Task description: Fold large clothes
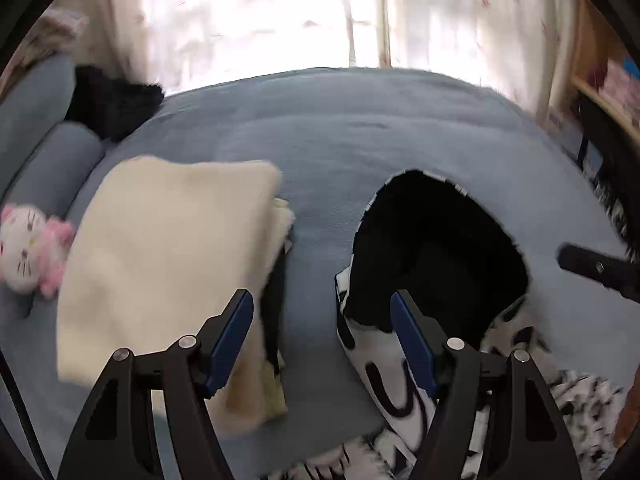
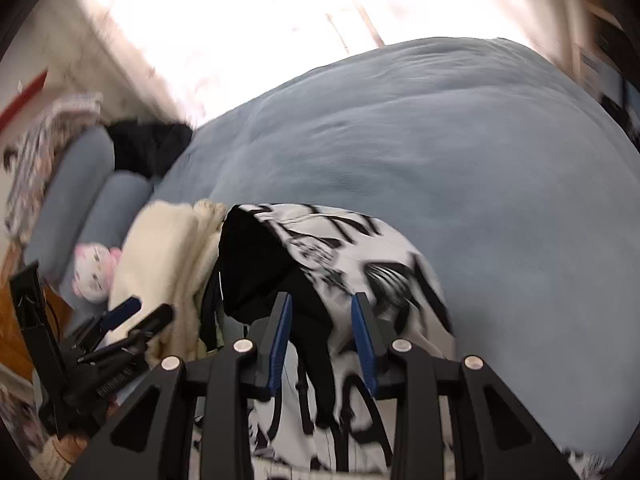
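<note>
Left wrist cam: the left gripper [image 1: 322, 336] hangs w/ jaws spread and gripping nothing above a blue bedspread [image 1: 360, 132], between a folded cream blanket [image 1: 160, 256] on its left and a black-and-white patterned garment [image 1: 400, 364] w/ dark lining on its right; a pink-and-white plush toy [image 1: 28, 254] lies beside the blanket.

Right wrist cam: the right gripper [image 2: 322, 322] has its blue pads part-closed w/ the garment [image 2: 360, 264] bunched between them, though motion blur makes it unclear whether they truly pinch the cloth; the left gripper [image 2: 138, 314] shows at lower left over the blanket [image 2: 160, 256], the toy [image 2: 94, 276] next to it.
</note>
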`<state>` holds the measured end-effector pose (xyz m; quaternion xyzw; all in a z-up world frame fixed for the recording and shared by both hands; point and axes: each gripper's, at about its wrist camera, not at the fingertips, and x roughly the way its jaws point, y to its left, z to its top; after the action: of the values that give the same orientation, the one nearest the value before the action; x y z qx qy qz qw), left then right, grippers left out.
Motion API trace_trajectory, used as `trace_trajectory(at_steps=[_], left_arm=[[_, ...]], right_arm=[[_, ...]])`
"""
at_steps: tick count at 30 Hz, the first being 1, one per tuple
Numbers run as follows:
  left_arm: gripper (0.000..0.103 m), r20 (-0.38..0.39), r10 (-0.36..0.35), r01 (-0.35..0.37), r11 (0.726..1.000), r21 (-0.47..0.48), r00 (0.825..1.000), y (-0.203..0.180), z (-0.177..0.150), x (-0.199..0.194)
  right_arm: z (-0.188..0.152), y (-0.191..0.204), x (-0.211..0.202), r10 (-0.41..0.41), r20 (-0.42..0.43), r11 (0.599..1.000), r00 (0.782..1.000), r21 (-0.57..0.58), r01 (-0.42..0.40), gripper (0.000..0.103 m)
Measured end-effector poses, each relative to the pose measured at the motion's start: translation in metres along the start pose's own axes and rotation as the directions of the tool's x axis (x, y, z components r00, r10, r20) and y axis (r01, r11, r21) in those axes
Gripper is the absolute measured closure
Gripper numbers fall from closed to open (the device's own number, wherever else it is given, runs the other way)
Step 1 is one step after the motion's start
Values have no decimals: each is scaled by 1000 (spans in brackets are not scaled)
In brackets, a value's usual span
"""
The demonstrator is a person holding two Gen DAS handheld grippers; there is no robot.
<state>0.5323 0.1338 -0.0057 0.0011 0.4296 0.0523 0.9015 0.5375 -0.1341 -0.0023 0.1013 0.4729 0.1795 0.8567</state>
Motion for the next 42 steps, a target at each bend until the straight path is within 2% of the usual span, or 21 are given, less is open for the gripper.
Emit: trace_trajectory(at_steps=[3, 4, 7, 8, 9, 10, 12, 15, 17, 19, 20, 21, 24, 27, 29, 31, 33, 36, 38, 40, 42], left_arm=[[33, -5, 3, -3, 1000, 23, 1000, -9, 0, 22], [33, -10, 2, -1, 1000, 18, 1000, -10, 0, 31], [33, -33, -13, 13, 1000, 6, 999, -11, -3, 48], [33, -37, -16, 16, 1000, 4, 999, -11, -4, 52], [33, -42, -22, 22, 1000, 8, 999, -11, -6, 55], [34, -46, -22, 22, 1000, 14, 999, -11, -8, 58], [33, -50, -33, 34, 999, 21, 998, -8, -12, 58], [33, -64, -98, 99, 995, 19, 993, -4, -18, 53], [33, -64, -154, 156, 987, 27, 986, -3, -22, 47], [33, -49, -194, 197, 978, 67, 980, -6, -28, 37], [33, -42, -207, 210, 974, 85, 977, -8, -29, 34], [33, -37, -213, 216, 972, 94, 976, -9, -30, 32], [33, -40, -204, 207, 973, 103, 978, -15, -28, 33], [33, -75, -166, 173, 980, 99, 983, -24, -27, 52], [33, -107, -120, 131, 986, 102, 987, -33, -30, 62], [33, -144, -81, 97, 990, 107, 986, -39, -35, 80], [33, -179, -45, 65, 992, 107, 983, -38, -41, 99], [33, -196, -60, 73, 995, 61, 979, -33, -47, 110], [33, -192, -85, 92, 995, 26, 978, -28, -50, 112], [32, -193, -99, 101, 995, 2, 976, -24, -52, 112], [31, -195, -120, 116, 993, -29, 973, -20, -54, 114]], right_arm=[[7, 23, 33, -40, -23, 995, 999, -94, 38, 72], [9, 28, 43, -83, -15, 990, 996, -120, 81, 72], [13, 32, 69, -243, 46, 955, 969, -164, 247, 72], [14, 30, 72, -259, 54, 951, 964, -159, 264, 73], [13, 25, 75, -255, 59, 954, 965, -149, 261, 83], [11, 20, 76, -238, 51, 959, 970, -147, 243, 102], [6, 15, 72, -206, 53, 959, 977, -186, 212, 102], [-21, 20, 62, -187, 50, 901, 981, -390, 192, 102], [-45, 17, 63, -216, 8, 841, 976, -507, 190, 102], [-64, 8, 71, -272, -30, 794, 962, -571, 207, 101], [-74, -2, 78, -315, -50, 778, 948, -585, 228, 101], [-79, -10, 83, -337, -65, 777, 939, -583, 239, 101], [-86, -28, 92, -354, -92, 798, 931, -549, 249, 101], [-85, -31, 87, -321, -100, 834, 942, -500, 232, 96], [-80, -33, 80, -271, -123, 868, 955, -459, 188, 91], [-74, -36, 72, -213, -155, 899, 965, -417, 131, 78], [-69, -42, 57, -129, -190, 932, 973, -360, 53, 69], [-56, -47, 32, -45, -169, 957, 985, -290, -6, 65], [-41, -53, 21, -12, -123, 973, 992, -231, -17, 55], [-31, -59, 18, -21, -76, 985, 997, -175, 8, 33], [-18, -70, 28, -48, -50, 993, 998, -114, 42, 30]])
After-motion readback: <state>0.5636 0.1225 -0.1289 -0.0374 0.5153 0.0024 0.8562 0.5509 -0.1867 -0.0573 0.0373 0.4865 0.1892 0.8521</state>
